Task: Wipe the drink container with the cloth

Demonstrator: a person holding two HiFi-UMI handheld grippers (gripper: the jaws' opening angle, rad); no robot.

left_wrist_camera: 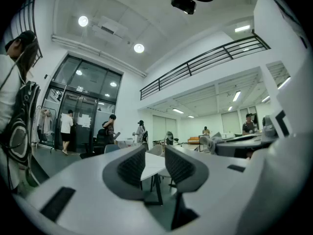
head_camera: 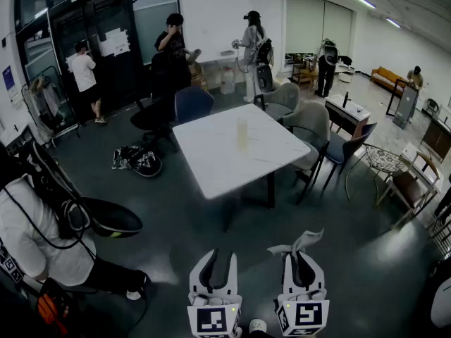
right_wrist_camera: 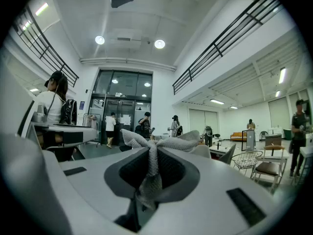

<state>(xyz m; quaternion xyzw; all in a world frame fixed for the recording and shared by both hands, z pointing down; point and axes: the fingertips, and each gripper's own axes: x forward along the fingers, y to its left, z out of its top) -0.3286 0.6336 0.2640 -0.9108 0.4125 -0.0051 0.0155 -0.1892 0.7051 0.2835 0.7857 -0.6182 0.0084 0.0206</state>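
Though apart, 1 cloth [head_camera: 304,242], 1 container [head_camera: 242,134]

Tall, pale drink container [head_camera: 242,134] stands upright near the middle of the white table [head_camera: 211,162]. Grey cloth [right_wrist_camera: 152,166], bunched, is pinched in the right gripper [head_camera: 301,260], well short of the table's near edge.

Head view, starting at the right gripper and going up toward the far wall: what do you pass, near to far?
right gripper shut on the cloth → white table → drink container standing on it → blue chair → standing person by the far wall
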